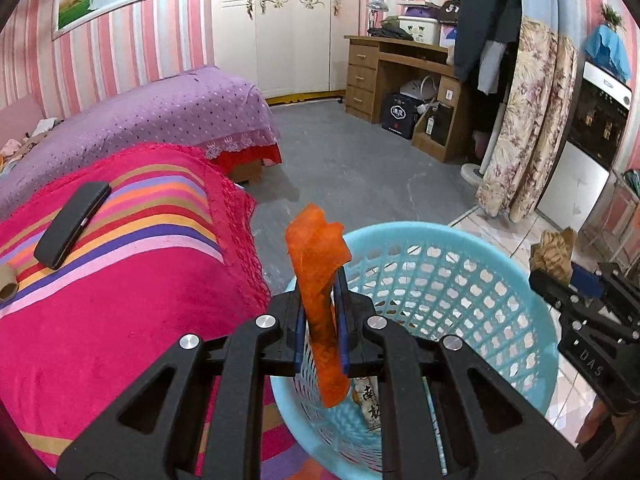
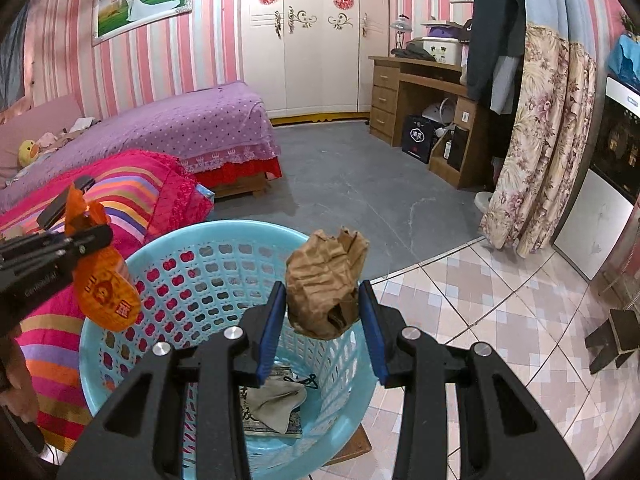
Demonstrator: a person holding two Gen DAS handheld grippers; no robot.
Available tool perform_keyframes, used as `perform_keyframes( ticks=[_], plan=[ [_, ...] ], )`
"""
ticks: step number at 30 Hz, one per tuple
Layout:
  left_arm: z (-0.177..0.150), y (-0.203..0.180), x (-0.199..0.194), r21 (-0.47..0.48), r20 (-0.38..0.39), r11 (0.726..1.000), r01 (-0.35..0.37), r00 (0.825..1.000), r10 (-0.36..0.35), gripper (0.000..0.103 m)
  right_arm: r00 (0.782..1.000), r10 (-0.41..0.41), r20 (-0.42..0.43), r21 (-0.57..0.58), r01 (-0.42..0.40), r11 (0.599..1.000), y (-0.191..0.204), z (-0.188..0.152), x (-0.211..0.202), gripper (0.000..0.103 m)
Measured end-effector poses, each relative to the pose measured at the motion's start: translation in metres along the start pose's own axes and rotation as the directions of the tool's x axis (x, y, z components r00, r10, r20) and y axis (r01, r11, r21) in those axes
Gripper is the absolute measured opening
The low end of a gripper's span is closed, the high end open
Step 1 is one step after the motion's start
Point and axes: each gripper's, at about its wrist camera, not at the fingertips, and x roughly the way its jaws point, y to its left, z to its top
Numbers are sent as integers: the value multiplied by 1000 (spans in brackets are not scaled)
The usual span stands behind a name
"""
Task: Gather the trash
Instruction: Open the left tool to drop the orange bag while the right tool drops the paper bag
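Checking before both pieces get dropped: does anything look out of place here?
Nothing spilled. The basket stands upright, with the orange wrapper and crumpled brown paper held over it. A black phone and cardboard tube lie on the striped blanket.

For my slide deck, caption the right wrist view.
Right tongs grip crumpled brown paper above the blue basket; left tongs hold an orange wrapper.

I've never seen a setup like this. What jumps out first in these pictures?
A round light-blue plastic lattice basket sits low in the middle, beside a bed with a pink striped blanket. Over it, the left gripper pinches a flat orange snack wrapper, and the right gripper holds a crumpled brown paper wad.
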Motion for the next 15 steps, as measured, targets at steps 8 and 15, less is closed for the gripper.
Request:
perform_keyframes(
  ticks=[8, 15],
  plan=[
    [-2, 7, -2, 7, 40, 998, -69, 997, 69, 62, 1000, -1, -12, -9, 1, 1000, 2, -3, 6, 38],
    [-2, 30, -15, -11, 83, 991, -131, 988, 132, 87, 1000, 1, -16, -6, -1, 1000, 3, -3, 8, 38]
  ],
)
